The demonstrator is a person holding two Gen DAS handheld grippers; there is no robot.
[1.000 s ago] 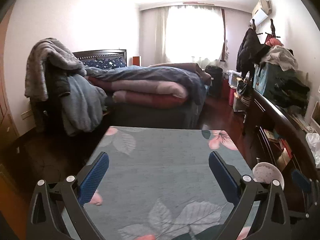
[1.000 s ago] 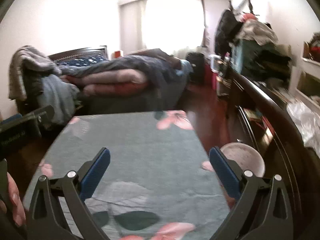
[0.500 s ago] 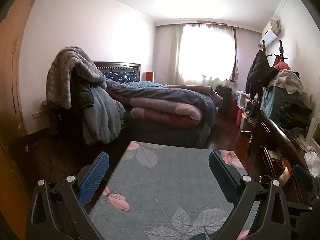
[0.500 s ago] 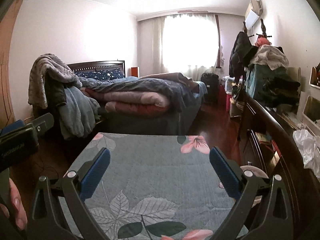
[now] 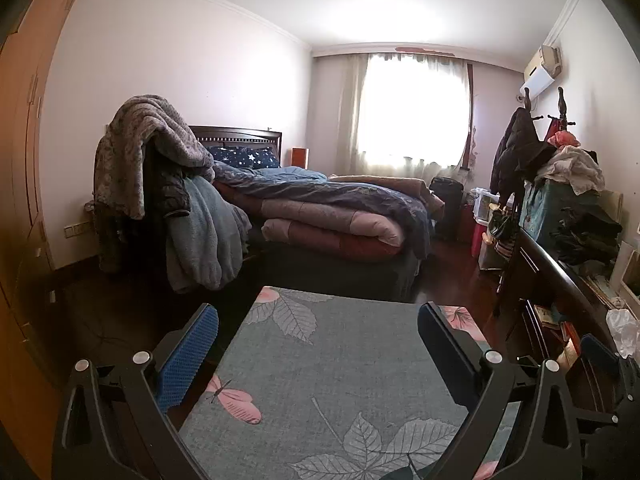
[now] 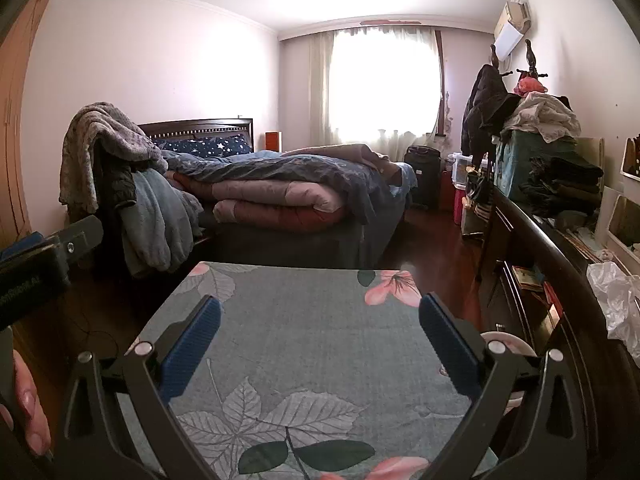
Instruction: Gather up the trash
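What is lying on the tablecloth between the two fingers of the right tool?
Nothing. In the right wrist view, only bare leaf-patterned tablecloth shows between the open right tool fingers.

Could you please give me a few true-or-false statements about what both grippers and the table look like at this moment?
1. The left gripper is open and holds nothing. True.
2. The right gripper is clamped on a paper ball. False: its fingers stand apart with nothing between them.
3. The table has a floral cloth. True.
4. A crumpled clear plastic bag lies on the bed. False: it sits on the dark sideboard at the right.
5. The pale round bin stands beside the table's right edge. True.
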